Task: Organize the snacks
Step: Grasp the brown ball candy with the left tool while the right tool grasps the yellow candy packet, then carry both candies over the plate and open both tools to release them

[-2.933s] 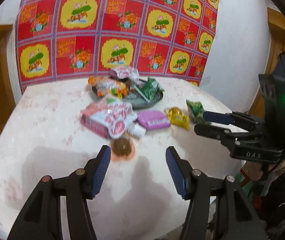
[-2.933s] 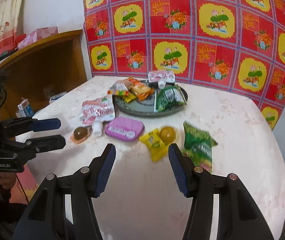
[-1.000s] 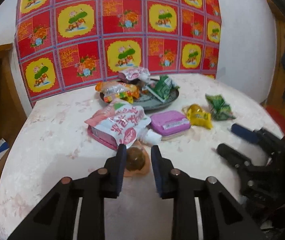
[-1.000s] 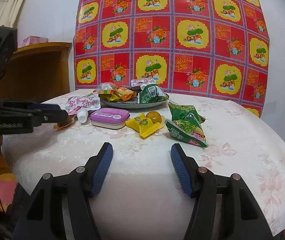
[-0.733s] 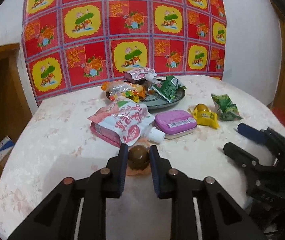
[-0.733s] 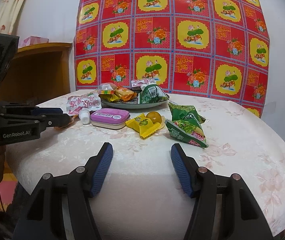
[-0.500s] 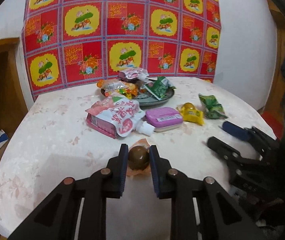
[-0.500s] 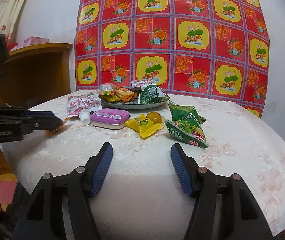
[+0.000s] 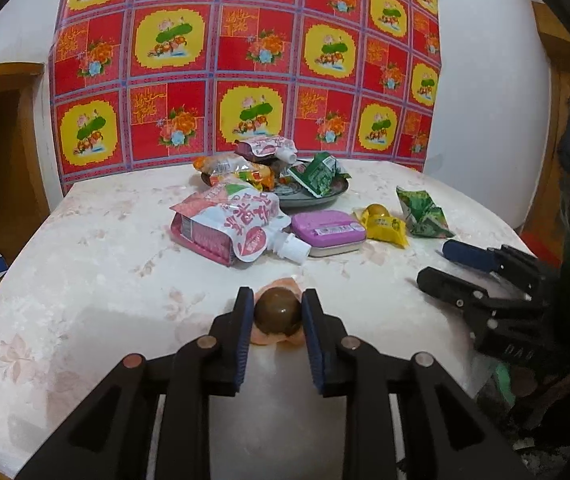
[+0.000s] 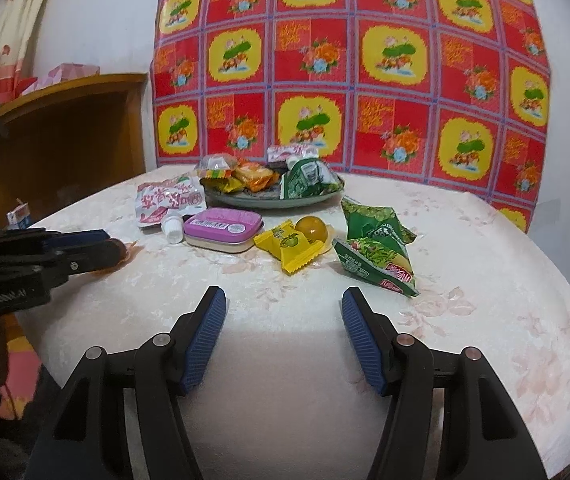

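Observation:
A brown round snack [image 9: 277,314] in an orange wrapper sits near the table's front edge. My left gripper [image 9: 277,300] grips it between both blue pads, though the jaws are opening slightly. In the right wrist view the left gripper [image 10: 111,243] is at the left, with the orange wrapper [image 10: 129,247] peeking past its tips. My right gripper [image 10: 283,300] stands open and holds nothing, low over the near tablecloth. The left wrist view shows the right gripper [image 9: 437,263] at the right. A dark plate [image 9: 325,200] at the back holds several packets.
In front of the plate [image 10: 245,202] lie a pink spouted pouch [image 9: 237,224], a pink tin [image 9: 327,232], a yellow candy [image 9: 385,226] and a green packet [image 9: 425,212]. A wooden cabinet [image 10: 65,140] stands to the left. A red patterned cloth hangs on the wall behind.
The left jaws, wide open at first, have closed onto the brown snack and stayed on it. The right gripper has dropped lower toward the table's near edge, then held still.

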